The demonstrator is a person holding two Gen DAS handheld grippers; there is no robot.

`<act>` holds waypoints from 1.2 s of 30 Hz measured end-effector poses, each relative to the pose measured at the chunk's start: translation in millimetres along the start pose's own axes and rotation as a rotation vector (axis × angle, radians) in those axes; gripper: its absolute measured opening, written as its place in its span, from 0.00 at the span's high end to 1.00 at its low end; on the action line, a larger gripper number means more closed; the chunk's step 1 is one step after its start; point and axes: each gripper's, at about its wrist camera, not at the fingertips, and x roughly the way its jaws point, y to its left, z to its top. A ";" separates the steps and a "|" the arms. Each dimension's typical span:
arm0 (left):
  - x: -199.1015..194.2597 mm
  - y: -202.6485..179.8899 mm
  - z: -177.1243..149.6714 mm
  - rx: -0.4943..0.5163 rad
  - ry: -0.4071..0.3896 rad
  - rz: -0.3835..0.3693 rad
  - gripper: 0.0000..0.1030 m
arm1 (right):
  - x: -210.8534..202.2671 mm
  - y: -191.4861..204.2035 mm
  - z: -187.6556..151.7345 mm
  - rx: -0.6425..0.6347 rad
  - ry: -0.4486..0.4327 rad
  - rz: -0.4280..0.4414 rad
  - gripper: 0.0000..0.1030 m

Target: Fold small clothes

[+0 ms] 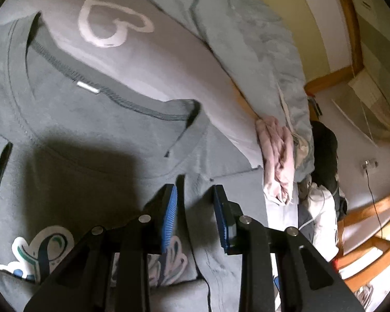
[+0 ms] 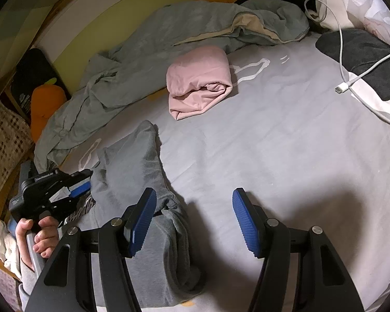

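Observation:
A grey T-shirt (image 1: pixel 96 140) with a printed graphic lies on the grey bed sheet (image 1: pixel 174 59), collar toward the far side. My left gripper (image 1: pixel 195 195) hovers just above its shoulder area, jaws open a little, nothing between the blue pads. In the right wrist view the same shirt (image 2: pixel 140 171) lies bunched, one sleeve folded over. My right gripper (image 2: pixel 195 202) is wide open, its left pad (image 2: pixel 143 221) over the shirt's edge, the right pad over bare sheet. The left gripper (image 2: pixel 78 184) shows at the shirt's far left side.
A folded pink garment (image 2: pixel 199 80) lies further up the bed; it also shows in the left wrist view (image 1: pixel 278 156). A rumpled grey blanket (image 2: pixel 148 41) lines the wall side. A white charging cable (image 2: pixel 351 83) and dark pillow (image 2: pixel 361 54) lie at right. An orange carrot plush (image 2: pixel 45 104) sits at left.

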 end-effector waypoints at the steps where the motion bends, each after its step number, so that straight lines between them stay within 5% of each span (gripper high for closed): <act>1: 0.8 2.2 0.3 -0.011 0.002 -0.008 0.74 | -0.6 -0.3 0.1 0.001 -0.002 -0.002 0.39; 4: 3.4 4.6 1.4 -0.032 0.000 -0.055 0.76 | -2.2 -3.8 1.0 0.015 -0.005 0.002 0.39; 7: 1.1 5.2 3.5 -0.048 -0.017 -0.116 0.98 | -3.0 -4.8 0.8 0.017 -0.003 0.010 0.39; 11: -16.1 -9.3 -0.3 0.001 -0.092 -0.152 0.98 | -2.3 -2.9 0.5 0.007 0.001 0.010 0.39; 14: -32.4 -26.2 -5.2 0.053 -0.136 -0.084 0.98 | -1.3 -3.6 0.6 0.013 0.002 0.005 0.39; 20: -48.5 -64.9 -18.1 0.236 -0.202 0.181 0.97 | 1.3 1.4 0.3 -0.018 0.005 0.027 0.39; 21: -44.6 -65.9 -16.9 0.237 -0.197 0.222 0.95 | 2.9 5.9 -1.0 -0.044 0.004 0.032 0.39; 22: -38.9 -64.7 -14.7 0.232 -0.188 0.262 0.82 | 4.8 9.5 -1.7 -0.063 0.002 0.031 0.39; 23: -31.8 -63.9 -11.9 0.225 -0.168 0.305 0.56 | 7.3 13.7 -2.1 -0.083 -0.001 0.031 0.39; 24: -23.9 -60.2 -7.8 0.205 -0.147 0.355 0.51 | 10.2 18.3 -1.2 -0.102 -0.006 0.041 0.39; 28: -23.0 -51.6 -8.9 0.190 -0.171 0.407 0.51 | 23.3 35.1 2.5 -0.164 0.009 0.082 0.40; 32: -17.7 -65.3 -12.5 0.263 -0.076 0.285 0.49 | 43.7 40.9 -9.1 -0.246 0.090 -0.068 0.44; 36: -15.0 -71.6 -25.7 0.275 0.005 0.306 0.49 | 38.8 45.0 -13.9 -0.295 0.058 -0.154 0.44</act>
